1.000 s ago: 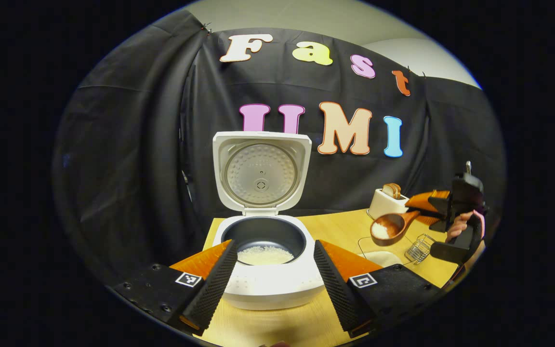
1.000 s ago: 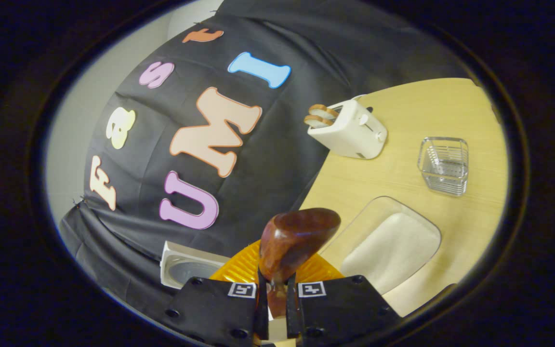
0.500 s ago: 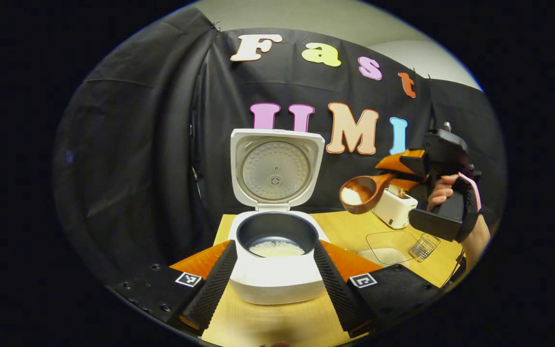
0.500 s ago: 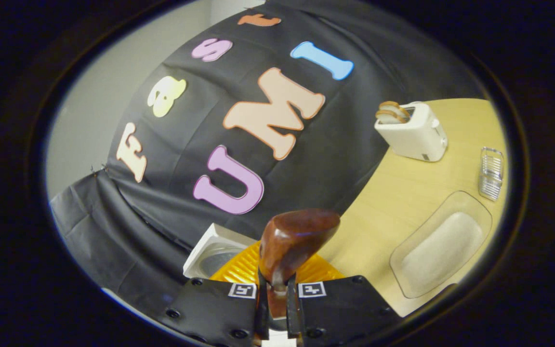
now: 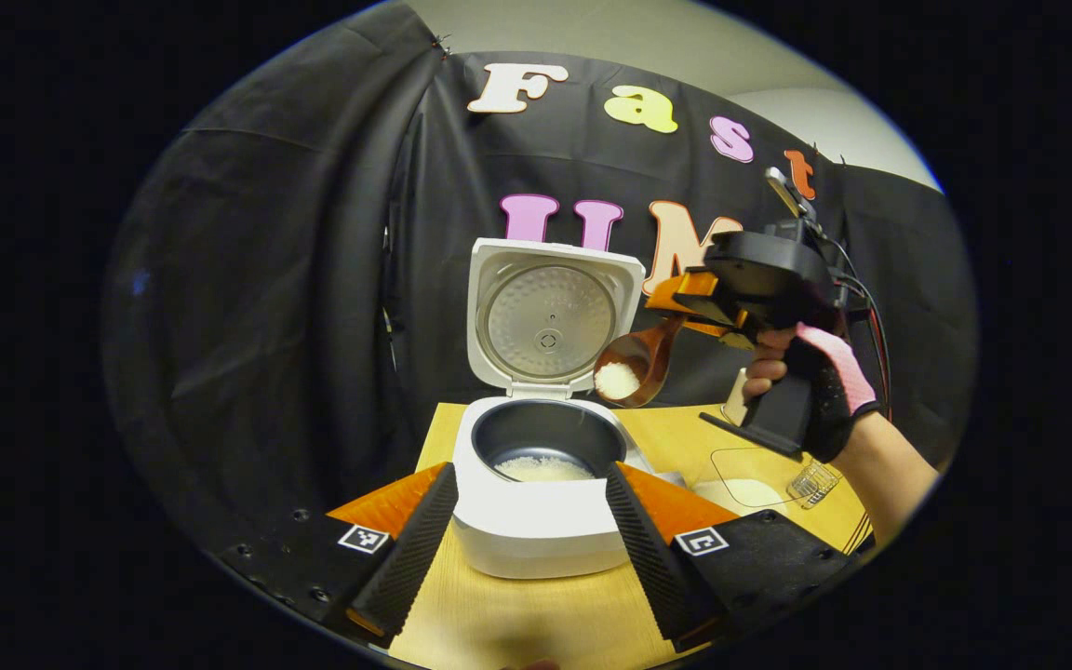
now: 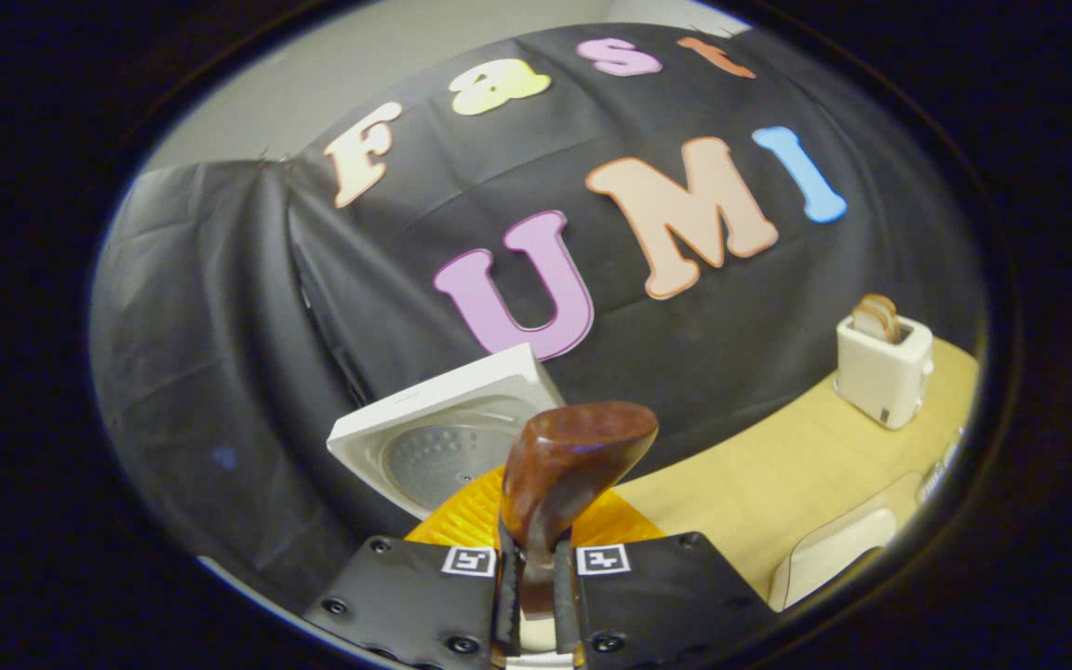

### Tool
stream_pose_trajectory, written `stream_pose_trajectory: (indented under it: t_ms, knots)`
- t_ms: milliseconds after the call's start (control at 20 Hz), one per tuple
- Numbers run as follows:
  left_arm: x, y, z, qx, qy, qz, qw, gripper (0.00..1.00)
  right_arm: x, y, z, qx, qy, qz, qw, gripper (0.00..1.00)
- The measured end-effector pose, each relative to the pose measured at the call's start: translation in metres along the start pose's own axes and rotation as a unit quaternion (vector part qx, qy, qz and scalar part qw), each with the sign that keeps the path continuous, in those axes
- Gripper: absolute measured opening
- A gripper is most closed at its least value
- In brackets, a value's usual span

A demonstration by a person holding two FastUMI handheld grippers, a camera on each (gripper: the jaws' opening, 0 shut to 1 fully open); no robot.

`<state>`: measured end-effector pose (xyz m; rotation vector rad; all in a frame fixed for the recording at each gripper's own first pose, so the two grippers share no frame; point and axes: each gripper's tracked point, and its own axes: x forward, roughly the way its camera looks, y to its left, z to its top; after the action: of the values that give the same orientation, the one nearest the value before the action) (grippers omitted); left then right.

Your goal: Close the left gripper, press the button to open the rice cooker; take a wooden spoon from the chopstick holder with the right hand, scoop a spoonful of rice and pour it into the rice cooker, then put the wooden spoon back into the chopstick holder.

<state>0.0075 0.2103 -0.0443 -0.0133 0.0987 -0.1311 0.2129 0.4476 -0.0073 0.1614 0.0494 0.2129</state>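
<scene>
Wooden spoon (image 5: 634,365), loaded with rice, sits pinched between the fingers of our right gripper (image 6: 536,596), its bowl tilted above the right rim of the open rice cooker (image 5: 536,484). Our left gripper (image 5: 529,535) hangs spread before the cooker, gripping nothing. Chopstick holder (image 5: 810,482) stands far right on the table (image 5: 517,623).

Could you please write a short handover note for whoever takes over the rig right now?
Left claw: open, holding nothing, low in front of the rice cooker.
Right claw: shut on the wooden spoon, which carries rice beside and above the pot's right rim.
Cooker lid stands open; some rice already lies in the pot.
Rice tray and chopstick holder sit on the table to the right.
Done: lid opened, spoon taken, rice scooped.
Left: pour into the pot, return the spoon to the holder.
</scene>
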Motion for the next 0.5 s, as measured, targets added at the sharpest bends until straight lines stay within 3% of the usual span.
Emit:
stream_pose_trajectory:
  t_ms: [150, 300, 500]
  knots:
    - [-0.006, 0.010, 0.000, 0.008, -0.002, 0.010, 1.000, 0.95, 0.001, 0.029, -0.013, -0.090, -0.008, 0.021, 0.996, 0.17]
    - [-0.013, 0.019, -0.003, 0.008, -0.002, 0.021, 1.000, 0.95, 0.000, 0.052, -0.017, -0.178, -0.025, 0.039, 0.983, 0.17]
    - [-0.014, 0.023, -0.006, -0.003, 0.001, 0.034, 0.999, 0.95, -0.014, 0.079, -0.015, -0.324, -0.076, 0.054, 0.941, 0.17]
